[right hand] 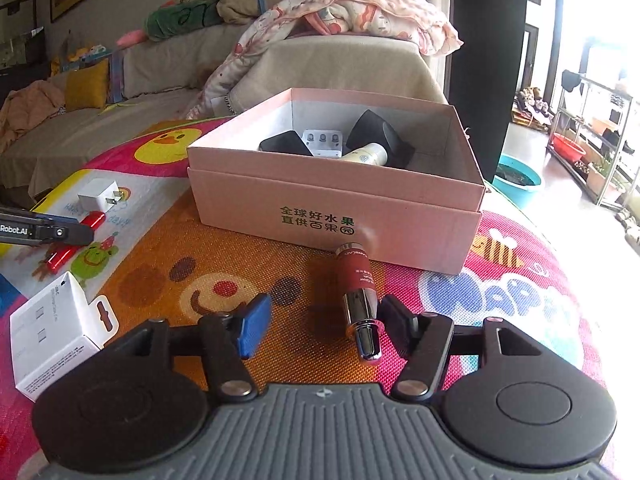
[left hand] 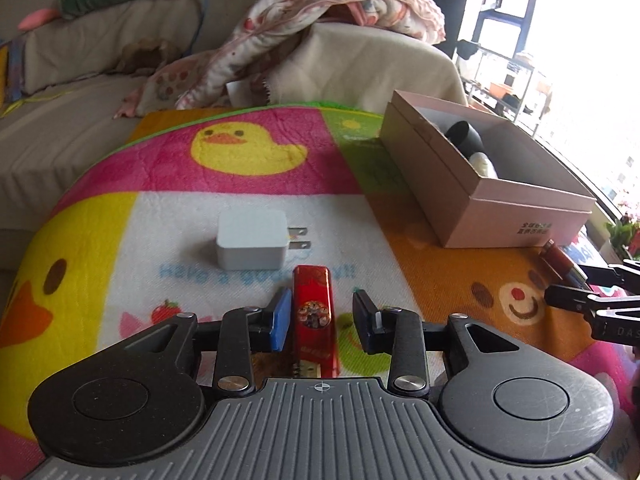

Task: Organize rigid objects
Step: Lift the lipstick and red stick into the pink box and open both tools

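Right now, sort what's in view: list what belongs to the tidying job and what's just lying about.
Part of the job:
- red lighter, between the open left tool
- red serum bottle, by the open right tool
- white charger
- small white carton
- pink box, already holding items

Just lying about:
- floral blanket
- green plush toy
- sofa

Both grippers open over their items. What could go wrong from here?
1. The red lighter sits off-centre in the left hand-held gripper, beside one pad; closing may push it askew.
2. The red bottle lies near one finger of the right hand-held gripper; its shiny round tip could slip.
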`<state>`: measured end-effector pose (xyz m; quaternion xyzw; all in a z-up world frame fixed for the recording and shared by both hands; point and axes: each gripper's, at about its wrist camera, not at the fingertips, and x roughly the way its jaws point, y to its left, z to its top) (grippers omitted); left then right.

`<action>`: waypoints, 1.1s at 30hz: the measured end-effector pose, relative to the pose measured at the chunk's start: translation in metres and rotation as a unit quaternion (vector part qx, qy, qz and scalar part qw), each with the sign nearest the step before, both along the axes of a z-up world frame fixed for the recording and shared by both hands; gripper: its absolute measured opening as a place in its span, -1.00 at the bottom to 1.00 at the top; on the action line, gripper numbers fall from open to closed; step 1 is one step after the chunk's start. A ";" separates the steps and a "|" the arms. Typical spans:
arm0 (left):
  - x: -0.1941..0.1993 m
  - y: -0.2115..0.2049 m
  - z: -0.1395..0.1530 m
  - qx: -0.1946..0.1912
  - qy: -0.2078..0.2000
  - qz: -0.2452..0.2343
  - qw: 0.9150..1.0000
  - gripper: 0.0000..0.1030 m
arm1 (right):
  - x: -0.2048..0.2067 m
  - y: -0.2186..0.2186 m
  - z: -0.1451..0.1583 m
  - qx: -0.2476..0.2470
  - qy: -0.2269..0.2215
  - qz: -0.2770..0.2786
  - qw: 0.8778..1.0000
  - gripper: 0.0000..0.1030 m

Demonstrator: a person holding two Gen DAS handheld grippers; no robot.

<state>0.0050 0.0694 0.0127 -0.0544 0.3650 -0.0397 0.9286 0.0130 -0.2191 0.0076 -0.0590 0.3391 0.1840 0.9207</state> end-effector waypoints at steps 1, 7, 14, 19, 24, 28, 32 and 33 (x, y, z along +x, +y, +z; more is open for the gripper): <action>0.002 -0.005 0.000 -0.001 0.000 -0.013 1.000 -0.29 | -0.001 0.000 0.000 0.001 -0.001 0.000 1.000 0.10; 0.008 -0.031 -0.002 -0.027 0.006 -0.097 0.995 -0.35 | -0.004 0.002 0.003 0.002 -0.002 0.009 1.000 -0.61; 0.004 -0.043 -0.002 -0.026 0.018 -0.123 0.992 -0.33 | -0.017 0.014 0.005 -0.010 0.002 0.069 0.998 -0.61; -0.004 -0.045 0.000 -0.042 0.029 -0.137 0.989 -0.30 | -0.027 0.009 0.007 -0.037 -0.006 0.082 0.996 -0.38; -0.015 -0.050 0.001 -0.038 0.032 -0.148 0.988 -0.29 | -0.027 -0.009 0.007 -0.051 -0.008 0.059 0.997 0.08; -0.022 -0.054 0.002 -0.032 0.036 -0.161 0.986 -0.29 | -0.027 -0.023 0.007 -0.059 -0.012 0.033 0.998 0.08; -0.024 -0.051 0.001 -0.040 0.034 -0.165 0.985 -0.29 | -0.023 -0.031 0.006 -0.039 -0.005 0.023 0.999 0.08; -0.023 -0.049 0.001 -0.048 0.034 -0.161 0.985 -0.30 | -0.022 -0.030 0.006 -0.033 -0.002 0.024 0.999 0.08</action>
